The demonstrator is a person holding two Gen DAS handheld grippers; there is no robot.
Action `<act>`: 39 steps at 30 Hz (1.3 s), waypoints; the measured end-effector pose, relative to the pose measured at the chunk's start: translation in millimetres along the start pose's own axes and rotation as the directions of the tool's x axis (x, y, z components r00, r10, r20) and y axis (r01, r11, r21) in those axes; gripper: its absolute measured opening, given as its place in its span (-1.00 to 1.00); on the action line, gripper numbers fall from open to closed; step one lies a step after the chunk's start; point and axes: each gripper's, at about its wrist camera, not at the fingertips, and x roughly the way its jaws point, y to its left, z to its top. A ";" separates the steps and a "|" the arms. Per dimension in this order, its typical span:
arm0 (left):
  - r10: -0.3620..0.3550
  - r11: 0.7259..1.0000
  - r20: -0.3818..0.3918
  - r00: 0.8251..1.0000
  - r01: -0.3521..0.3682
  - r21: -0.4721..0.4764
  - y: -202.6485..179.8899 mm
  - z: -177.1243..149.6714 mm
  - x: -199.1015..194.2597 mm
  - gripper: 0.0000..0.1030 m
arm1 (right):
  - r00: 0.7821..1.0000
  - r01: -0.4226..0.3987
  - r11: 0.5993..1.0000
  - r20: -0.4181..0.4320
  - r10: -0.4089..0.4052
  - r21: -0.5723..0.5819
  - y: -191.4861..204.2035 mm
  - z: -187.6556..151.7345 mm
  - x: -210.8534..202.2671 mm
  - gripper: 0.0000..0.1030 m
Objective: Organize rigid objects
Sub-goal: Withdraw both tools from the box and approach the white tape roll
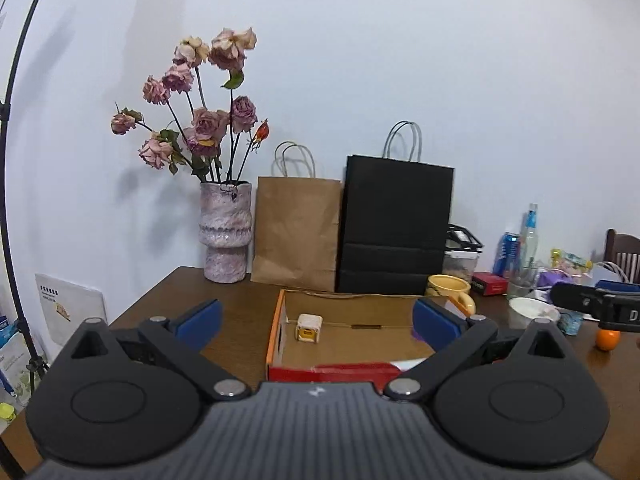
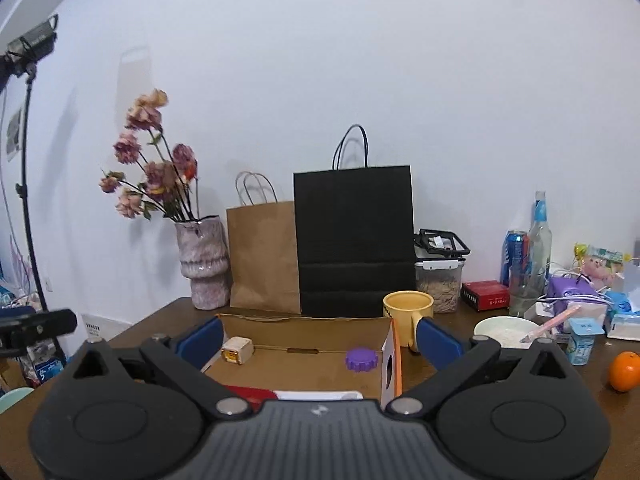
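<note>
Above the near edge of the cardboard box [image 1: 276,332], the left gripper [image 1: 318,320] stands spread wide and empty, a small cream cube [image 1: 309,327] inside by the box's left wall. From the right wrist, the right gripper [image 2: 320,338] is equally wide and empty; a purple cap [image 2: 361,359] lies inside the box by its right wall. Both pieces seem placed, so next probably calls for choosing something outside the box, perhaps the orange [image 2: 624,371].

A small cream cube [image 2: 237,351] and a purple gear-shaped cap [image 2: 361,358] are lying well apart inside an open cardboard box [image 2: 304,330].

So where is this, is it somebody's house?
Probably yes, a home dining table: there is a vase of dried roses, a yellow mug and a wooden chair beside it.
</note>
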 end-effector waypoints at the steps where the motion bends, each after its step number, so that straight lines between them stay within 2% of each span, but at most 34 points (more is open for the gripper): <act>1: 0.000 1.000 0.005 1.000 0.000 0.000 -1.0 -4.2 -9.6 1.00 | 1.000 0.005 1.000 0.006 -0.005 0.000 2.0 -4.7 -8.8 1.00; 7: -0.010 1.000 0.024 1.000 0.010 0.010 -6.6 -26.4 -66.8 1.00 | 1.000 -0.006 1.000 -0.009 0.006 0.008 15.3 -30.7 -52.0 1.00; 11: -0.018 0.999 0.049 0.999 0.016 0.037 -9.9 -43.0 -108.4 1.00 | 0.999 -0.041 0.999 -0.001 0.041 0.032 23.5 -50.5 -92.5 1.00; 14: -0.042 0.998 0.018 0.999 0.041 0.037 -10.4 -61.2 -138.4 1.00 | 0.998 -0.065 0.997 -0.019 0.066 0.031 32.0 -66.7 -124.3 1.00; 16: -0.039 0.998 0.006 0.999 0.039 0.040 -10.6 -73.4 -163.6 1.00 | 0.998 -0.064 0.998 -0.024 0.065 0.028 36.6 -76.7 -147.3 1.00; 21: -0.011 0.998 0.044 0.999 0.008 0.064 -9.5 -102.0 -222.1 1.00 | 1.000 -0.026 0.999 0.004 0.026 0.045 50.5 -111.3 -210.4 1.00; 25: 0.097 0.993 0.040 0.995 -0.099 0.066 -18.1 -128.3 -246.4 1.00 | 0.999 0.033 0.995 0.023 -0.035 0.092 60.8 -150.7 -251.0 1.00; 28: 0.112 0.989 0.036 0.993 -0.115 0.098 -22.6 -142.7 -257.5 1.00 | 1.000 -0.001 0.999 0.024 0.000 0.038 74.7 -161.9 -259.0 1.00; 34: 0.069 0.993 0.006 0.998 -0.069 0.100 -24.8 -142.2 -252.7 1.00 | 1.000 -0.003 1.000 0.027 0.003 -0.002 83.3 -158.5 -259.0 1.00; 39: 0.072 0.992 0.001 0.997 -0.071 0.105 -24.5 -143.8 -254.1 1.00 | 1.000 -0.005 1.000 0.012 0.004 0.002 83.1 -156.9 -255.7 1.00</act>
